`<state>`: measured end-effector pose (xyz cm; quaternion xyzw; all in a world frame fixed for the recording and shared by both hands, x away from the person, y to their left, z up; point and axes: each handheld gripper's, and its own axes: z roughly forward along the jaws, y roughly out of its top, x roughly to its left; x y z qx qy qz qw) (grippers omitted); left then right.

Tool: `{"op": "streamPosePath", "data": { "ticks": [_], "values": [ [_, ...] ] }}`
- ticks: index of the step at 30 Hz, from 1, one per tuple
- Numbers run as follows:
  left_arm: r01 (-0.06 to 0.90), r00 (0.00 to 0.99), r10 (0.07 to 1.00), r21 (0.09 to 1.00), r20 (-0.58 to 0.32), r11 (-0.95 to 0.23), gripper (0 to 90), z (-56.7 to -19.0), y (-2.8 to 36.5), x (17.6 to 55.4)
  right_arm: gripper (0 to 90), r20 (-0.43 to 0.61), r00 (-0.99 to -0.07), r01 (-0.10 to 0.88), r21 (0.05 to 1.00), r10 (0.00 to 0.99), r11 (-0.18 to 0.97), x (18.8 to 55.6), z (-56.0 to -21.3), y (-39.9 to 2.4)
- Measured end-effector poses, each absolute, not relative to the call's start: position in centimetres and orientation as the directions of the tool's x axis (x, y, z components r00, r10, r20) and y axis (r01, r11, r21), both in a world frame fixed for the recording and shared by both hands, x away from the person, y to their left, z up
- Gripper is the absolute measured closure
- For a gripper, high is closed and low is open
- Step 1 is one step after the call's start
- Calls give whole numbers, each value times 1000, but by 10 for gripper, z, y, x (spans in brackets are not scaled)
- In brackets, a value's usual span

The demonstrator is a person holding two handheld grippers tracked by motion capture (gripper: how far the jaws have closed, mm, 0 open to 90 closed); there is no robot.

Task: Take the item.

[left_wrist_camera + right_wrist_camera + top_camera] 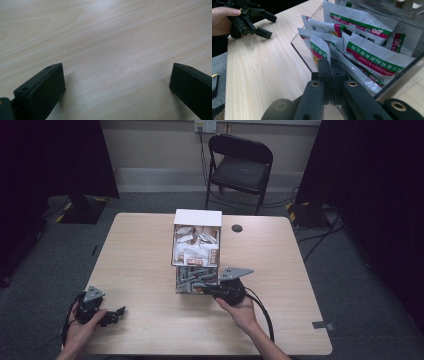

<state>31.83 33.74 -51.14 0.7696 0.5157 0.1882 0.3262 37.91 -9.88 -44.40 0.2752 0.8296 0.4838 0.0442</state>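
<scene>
1. High view: right tongs (206,289) sit at the near end of the clear box (196,251) mid-desk (145,270), tips in among the green-and-white packets (196,279) of its lower section. The white packets (196,245) fill the section beyond, farther from the tongs. Left tongs (116,314) rest on the desk well off to the side, nothing near them.

2. Left gripper view: left tongs (117,82) spread wide, bare desk wood between them, nothing held.

3. Right gripper view: right tongs (331,72) pressed together, pinching the lower edge of one packet (320,51) just past the box's clear wall (304,53). More packets lean right beside and behind the pinched one, touching it. The other hand (223,17) and its tongs show far off at top left.

4. Risks, my read:
- Grip is only on a thin edge, so the foil may slip out on the pull.
- Neighbours overlap it, so one or two may drag out too and spill on the desk.
- Box looks light and nothing braces it; a pull at an angle could catch the wall and shift or tip it.
</scene>
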Motion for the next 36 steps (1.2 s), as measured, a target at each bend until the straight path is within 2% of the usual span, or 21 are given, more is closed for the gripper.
{"op": "streamPosePath", "data": {
  "ticks": [36],
  "values": [
    [672, 398, 916, 695, -48, -255, 0, -511, 337, 318, 900, 213, -847, 396, 864, 488, 310, 374, -424, -104]
  ]
}}
